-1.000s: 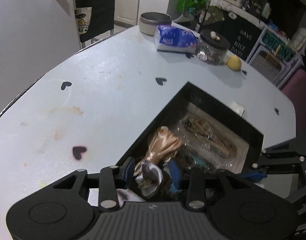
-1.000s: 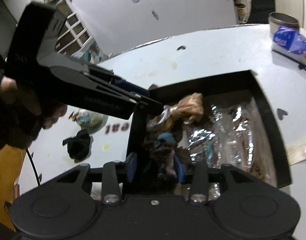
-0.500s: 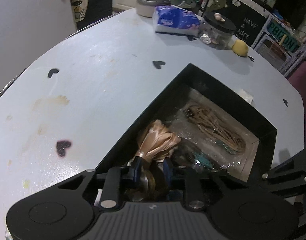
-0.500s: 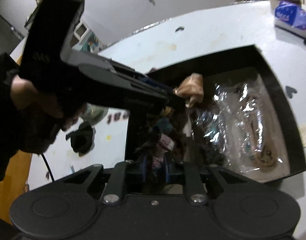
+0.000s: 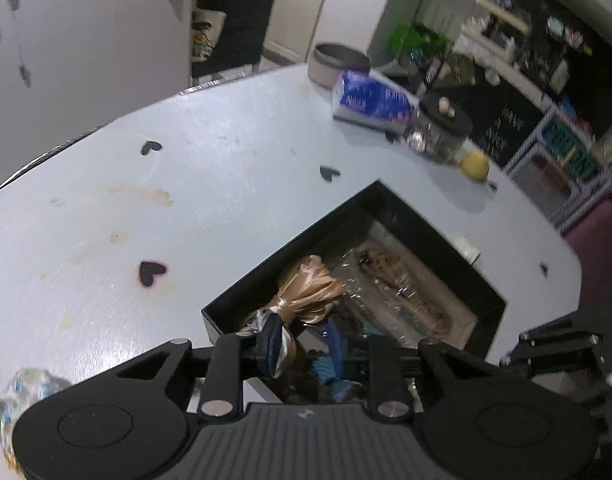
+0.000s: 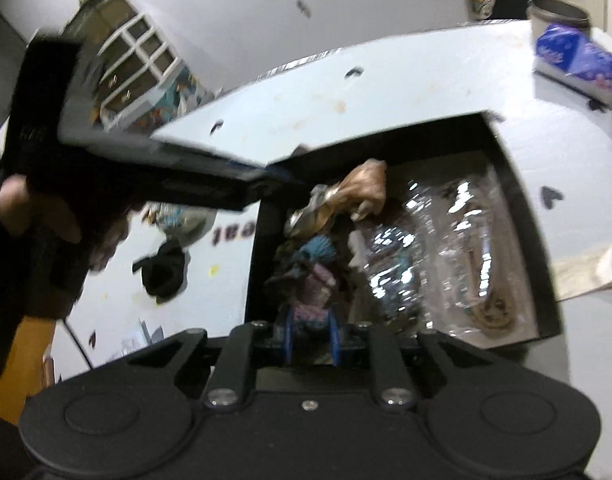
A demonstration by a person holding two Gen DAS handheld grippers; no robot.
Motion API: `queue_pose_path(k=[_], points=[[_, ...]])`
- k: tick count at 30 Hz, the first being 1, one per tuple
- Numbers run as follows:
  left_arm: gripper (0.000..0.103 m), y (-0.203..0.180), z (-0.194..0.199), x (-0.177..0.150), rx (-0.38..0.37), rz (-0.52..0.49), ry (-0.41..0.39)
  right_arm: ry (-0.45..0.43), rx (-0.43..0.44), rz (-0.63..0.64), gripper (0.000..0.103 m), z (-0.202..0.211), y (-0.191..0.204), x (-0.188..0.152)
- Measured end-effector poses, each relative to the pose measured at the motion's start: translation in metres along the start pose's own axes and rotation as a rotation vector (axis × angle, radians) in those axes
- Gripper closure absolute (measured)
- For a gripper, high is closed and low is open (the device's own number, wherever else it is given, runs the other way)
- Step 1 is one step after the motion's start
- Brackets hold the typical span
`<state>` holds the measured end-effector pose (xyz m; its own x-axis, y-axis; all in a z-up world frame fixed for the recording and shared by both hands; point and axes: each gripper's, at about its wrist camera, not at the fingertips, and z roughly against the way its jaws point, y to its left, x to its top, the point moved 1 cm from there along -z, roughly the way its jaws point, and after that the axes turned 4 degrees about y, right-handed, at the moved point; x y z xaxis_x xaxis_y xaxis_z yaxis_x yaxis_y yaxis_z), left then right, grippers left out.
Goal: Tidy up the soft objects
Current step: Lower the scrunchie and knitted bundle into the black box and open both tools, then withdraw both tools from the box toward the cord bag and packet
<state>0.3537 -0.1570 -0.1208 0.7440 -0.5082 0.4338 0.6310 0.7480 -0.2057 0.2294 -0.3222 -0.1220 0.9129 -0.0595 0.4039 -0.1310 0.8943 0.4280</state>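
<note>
Both views are smeared by motion. In the right wrist view the left tool (image 6: pixel 294 188) is a dark streak; its tip is lost against the box (image 6: pixel 262 240) wall, so its grip there cannot be told. The person's hand (image 6: pixel 38 216) behind it is cut off by the left edge. The right tool (image 6: pixel 311 336) hides the lower part of the pink scrunchie (image 6: pixel 315 284) between its fingers. In the left wrist view the left tool (image 5: pixel 302 346) covers the box's near corner, the clear ball (image 5: pixel 22 396) is half hidden behind its body, and the shelves (image 5: pixel 545 80) beyond the desk (image 5: pixel 186 220) are too blurred to read.
</note>
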Motion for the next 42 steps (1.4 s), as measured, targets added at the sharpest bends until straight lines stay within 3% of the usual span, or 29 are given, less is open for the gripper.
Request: queue_pose_path(k=[7, 12, 18, 27, 32, 42], points=[[0.068, -0.015, 0.037, -0.021, 0.017, 0.085, -0.088, -0.114, -0.038, -0.010, 0.076, 0.032, -0.010, -0.005], [0.052, -0.029, 0.060, -0.040, 0.046, 0.146, -0.156, -0.179, -0.082, 0.041, 0.069, 0.051, -0.009, -0.012], [0.026, -0.051, 0.084, -0.066, 0.108, 0.238, -0.246, -0.271, -0.146, 0.075, 0.044, 0.071, -0.009, -0.021], [0.001, -0.076, 0.101, -0.102, 0.248, 0.369, -0.339, -0.354, -0.224, 0.132, 0.016, 0.093, -0.014, -0.031], [0.000, -0.086, 0.107, -0.121, 0.314, 0.431, -0.376, -0.408, -0.261, 0.172, 0.000, 0.101, -0.014, -0.039], [0.000, -0.098, 0.116, -0.150, 0.378, 0.509, -0.443, -0.439, -0.267, 0.228, 0.000, 0.102, -0.010, -0.049]])
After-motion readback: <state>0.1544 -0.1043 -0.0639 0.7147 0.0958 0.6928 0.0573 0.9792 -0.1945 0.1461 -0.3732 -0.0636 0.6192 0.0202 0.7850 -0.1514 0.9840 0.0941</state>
